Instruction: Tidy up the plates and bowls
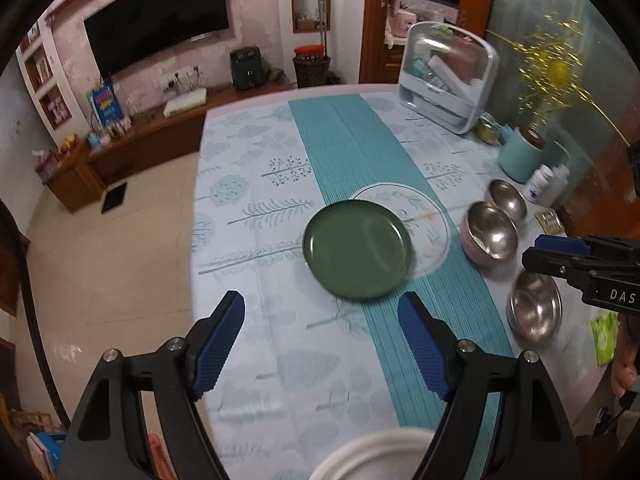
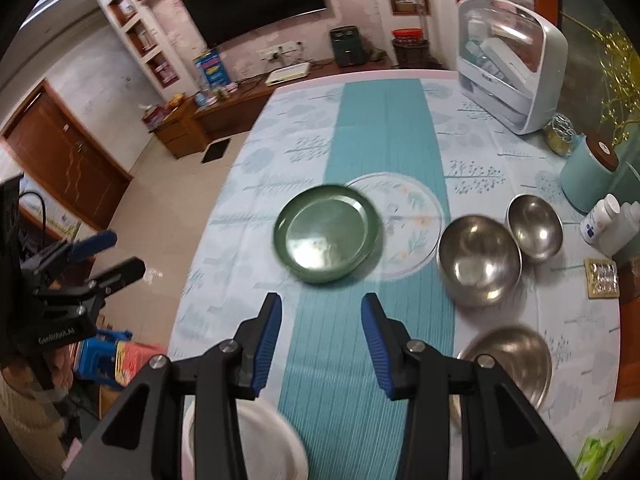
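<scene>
While both grippers were held up over the near end of the table [image 1: 224,200], nothing was held in either one. The left gripper [image 1: 322,344] was seen with its blue pads spread wide, and only the tablecloth showed between them. The right gripper [image 2: 322,346] was seen with its jaws partly open, a narrower gap, and only the teal runner [image 2: 380,128] showed in it.

A green plate [image 1: 357,249] was set in the middle of the table, on the runner. Its far right edge was laid over a clear glass plate with flowers [image 1: 430,220], so the two were touching. To the right of them, three shiny metal bowls were placed. A big steel bowl [image 2: 478,266] was set nearest the glass plate, and in the left view it looked to be sat in a pink bowl [image 1: 474,254]. A small steel bowl [image 2: 534,226] was set just behind it, on the far right. A third steel bowl [image 2: 516,356] was placed nearer, partly hidden by the right gripper's arm. A white plate [image 2: 288,440] was seen at the near edge, under the grippers.

At the far right corner a white storage box with a clear lid [image 1: 448,80] was stood, and a light blue jar [image 1: 520,156] was placed near it.
</scene>
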The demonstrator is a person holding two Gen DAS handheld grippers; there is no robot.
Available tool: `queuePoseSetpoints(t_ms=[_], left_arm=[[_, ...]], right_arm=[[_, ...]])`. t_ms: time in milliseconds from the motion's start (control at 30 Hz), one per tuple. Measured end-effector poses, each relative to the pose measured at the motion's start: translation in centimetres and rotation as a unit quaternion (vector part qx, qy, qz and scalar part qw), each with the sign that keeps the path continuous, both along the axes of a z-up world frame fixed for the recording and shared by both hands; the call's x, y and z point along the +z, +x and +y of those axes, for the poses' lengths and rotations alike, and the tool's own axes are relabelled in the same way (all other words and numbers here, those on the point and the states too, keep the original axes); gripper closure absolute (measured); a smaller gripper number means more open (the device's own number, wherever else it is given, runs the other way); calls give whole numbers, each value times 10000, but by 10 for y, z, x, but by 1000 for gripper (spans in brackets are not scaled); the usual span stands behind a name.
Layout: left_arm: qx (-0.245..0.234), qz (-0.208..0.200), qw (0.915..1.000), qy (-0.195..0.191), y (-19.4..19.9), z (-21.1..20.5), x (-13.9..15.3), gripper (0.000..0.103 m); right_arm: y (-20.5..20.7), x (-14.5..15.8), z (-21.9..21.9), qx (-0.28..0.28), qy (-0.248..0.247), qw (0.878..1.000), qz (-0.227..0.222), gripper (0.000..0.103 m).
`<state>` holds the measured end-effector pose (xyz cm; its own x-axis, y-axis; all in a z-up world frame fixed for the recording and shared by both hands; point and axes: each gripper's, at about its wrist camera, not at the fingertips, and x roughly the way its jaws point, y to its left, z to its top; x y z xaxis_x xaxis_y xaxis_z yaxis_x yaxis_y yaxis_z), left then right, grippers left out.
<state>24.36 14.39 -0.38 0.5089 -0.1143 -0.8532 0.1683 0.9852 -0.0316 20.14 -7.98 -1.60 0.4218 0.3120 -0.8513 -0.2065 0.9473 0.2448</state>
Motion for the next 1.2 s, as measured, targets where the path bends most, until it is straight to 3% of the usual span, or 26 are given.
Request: queuePoseSetpoints(t_ms=[367,600,900,1100,1200], left_arm=[[670,854,9935,-331,108,7,-105,25],[896,1225,9883,-173,141,5,-166,25],[846,1550,9837,-330,158,-3,-208,30],[715,1623,9833,-398,164,-11,-215,38],[681,1693,9823,-425,166,-12,-220,47]], right_arm=[[106,-79,-3,-155,133,9986,495,61],[146,-133,-1,-251,244,9950,941,61],[163,-176,11,-75,102,9917,1276,61],[168,-190,10,-59,13,9902,1397,62],[170,-194,10,-35,83,9894,1446,68]])
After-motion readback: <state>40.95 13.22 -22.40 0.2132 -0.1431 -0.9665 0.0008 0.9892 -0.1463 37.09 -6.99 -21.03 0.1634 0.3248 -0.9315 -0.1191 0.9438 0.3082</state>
